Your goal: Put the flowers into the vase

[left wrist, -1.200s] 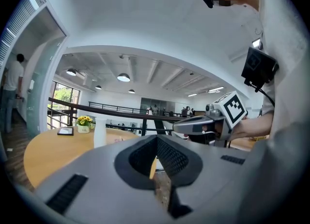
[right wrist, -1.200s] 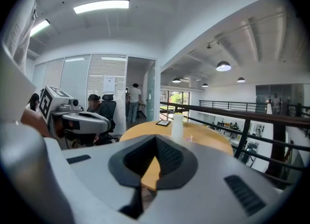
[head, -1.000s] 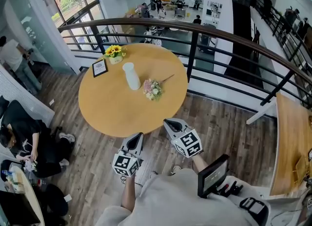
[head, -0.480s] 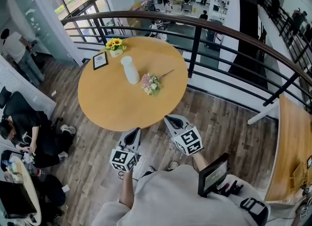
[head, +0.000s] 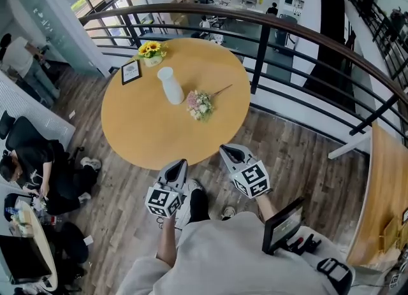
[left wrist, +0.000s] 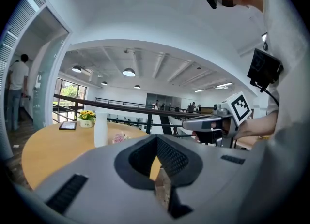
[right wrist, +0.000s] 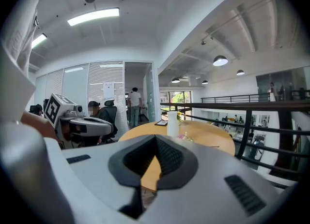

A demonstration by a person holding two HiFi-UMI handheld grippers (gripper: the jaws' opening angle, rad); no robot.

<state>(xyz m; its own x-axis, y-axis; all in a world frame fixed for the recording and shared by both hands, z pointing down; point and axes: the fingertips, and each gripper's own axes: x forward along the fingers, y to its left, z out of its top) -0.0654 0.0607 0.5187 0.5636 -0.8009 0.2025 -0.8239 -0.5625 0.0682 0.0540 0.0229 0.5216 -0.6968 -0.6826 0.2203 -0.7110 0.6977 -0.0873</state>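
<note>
A white vase point(head: 172, 86) stands upright on the round wooden table point(head: 146, 134). To its right a small bunch of pink and white flowers point(head: 201, 104) lies flat, stem pointing to the far right. Both grippers hang short of the table's near edge, above the floor. My left gripper point(head: 175, 171) is shut and holds nothing. The right gripper point(head: 231, 155) is also shut and empty. From the left gripper view, the vase point(left wrist: 100, 130) and flowers point(left wrist: 118, 138) are far ahead of the closed jaws. In the right gripper view, the vase point(right wrist: 172, 124) and flowers point(right wrist: 185, 136) are equally distant.
A pot of sunflowers point(head: 152, 51) and a small framed picture point(head: 131, 72) stand at the table's far left. A curved dark railing point(head: 268, 26) runs behind the table. A person sits at a desk point(head: 29, 172) on the left. The floor is wood planks.
The person has shifted forward a little and a dark shoe now shows between the grippers. Both grippers stay shut, side by side, just short of the table's edge.
</note>
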